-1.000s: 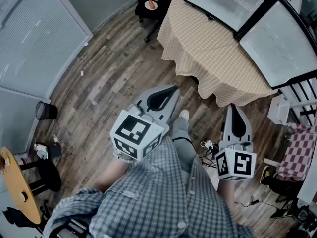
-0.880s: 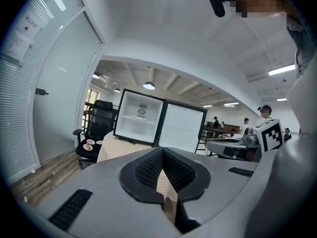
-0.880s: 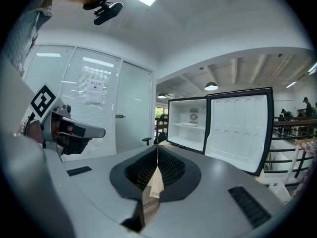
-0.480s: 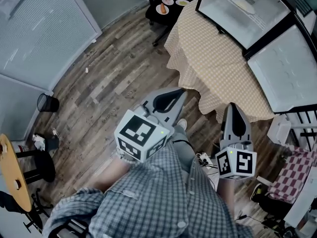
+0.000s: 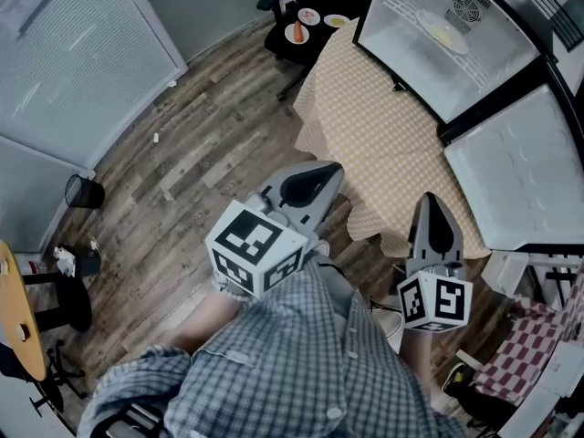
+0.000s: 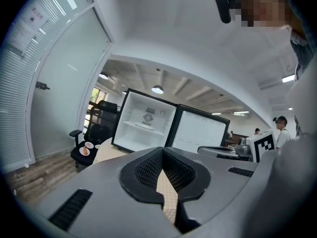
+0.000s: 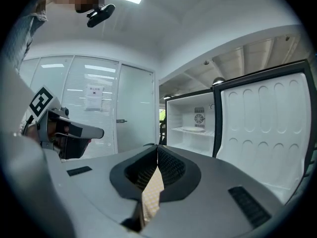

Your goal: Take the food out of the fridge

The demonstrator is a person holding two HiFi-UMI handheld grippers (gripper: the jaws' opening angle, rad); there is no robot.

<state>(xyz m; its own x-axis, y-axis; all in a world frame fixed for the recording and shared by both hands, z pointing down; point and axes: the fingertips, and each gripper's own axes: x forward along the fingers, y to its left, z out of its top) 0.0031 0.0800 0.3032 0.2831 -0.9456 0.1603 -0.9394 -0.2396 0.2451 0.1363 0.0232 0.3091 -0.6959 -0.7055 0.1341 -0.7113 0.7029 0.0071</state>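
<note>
**Head view with left gripper view and right gripper view.** The left claw (image 5: 334, 168) and the right claw (image 5: 430, 199) are held out roughly level above the wooden floor (image 5: 201, 144). They are near the edge of a counter (image 5: 383, 108) draped in a checked cloth (image 5: 401, 181). Both claws are fully closed and nothing is gripped. In each claw's own view the ribbed pads (image 6: 148, 170) (image 7: 171, 167) are seen meeting at the tip, and only the cloth is glimpsed through the slit below them.

The fridge (image 5: 401, 7) is shown at the far side of the counter, with its door (image 5: 520, 167) swung wide open to the right. A pale plate (image 5: 443, 33) is seen on the upper shelf inside, below the fan. It appears to carry food, though the kind cannot be made out, and it lies well apart from both claws.

Left of the fridge, a black office chair (image 5: 281, 44) is shown bearing small plates (image 5: 297, 33), one of them holding an orange item.
</note>
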